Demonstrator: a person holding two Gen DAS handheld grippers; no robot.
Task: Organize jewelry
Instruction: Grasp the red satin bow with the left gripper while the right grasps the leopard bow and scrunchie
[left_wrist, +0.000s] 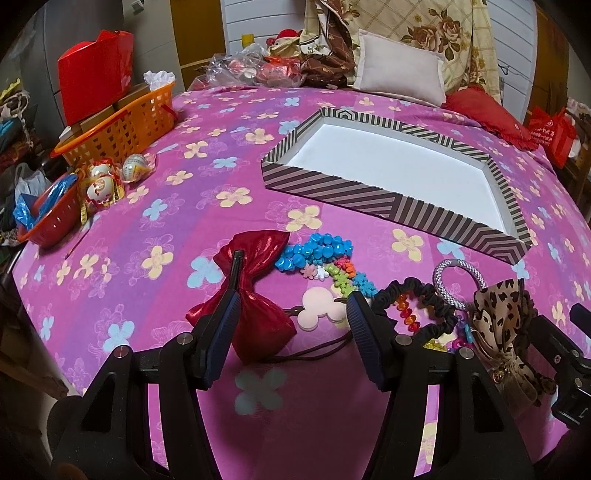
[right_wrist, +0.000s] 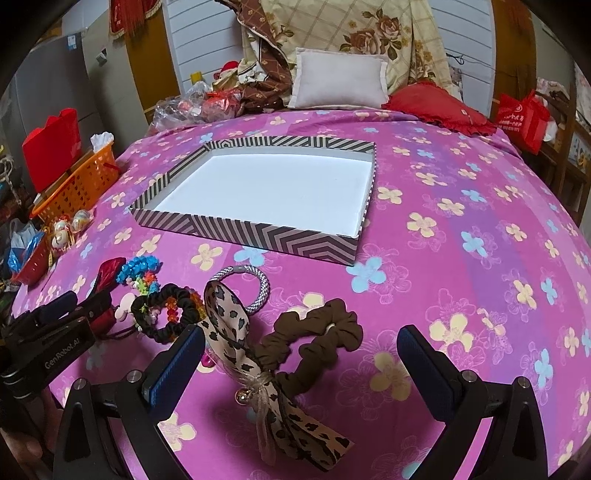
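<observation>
A striped box (left_wrist: 317, 186) (right_wrist: 236, 236) with a white, empty inside lies on the pink flowered bed. Near the front edge lie hair accessories: a red bow (left_wrist: 251, 295), blue beads (left_wrist: 314, 253), a pink mouse-shaped piece (left_wrist: 319, 306), a black scrunchie (left_wrist: 417, 295) (right_wrist: 173, 314), a silver ring band (left_wrist: 450, 284) (right_wrist: 255, 284). My left gripper (left_wrist: 291, 306) is open, straddling the red bow's right half and the pink piece. A leopard-print bow on a brown scrunchie (right_wrist: 317, 332) lies between the open fingers of my right gripper (right_wrist: 301, 354).
An orange basket (left_wrist: 122, 122) with a red bag, wrapped eggs (left_wrist: 103, 181) and a red bowl (left_wrist: 48, 218) stand at the bed's left edge. Pillows (left_wrist: 399, 70) and bedding pile up at the far end. The left gripper shows at the left edge of the right wrist view (right_wrist: 55, 325).
</observation>
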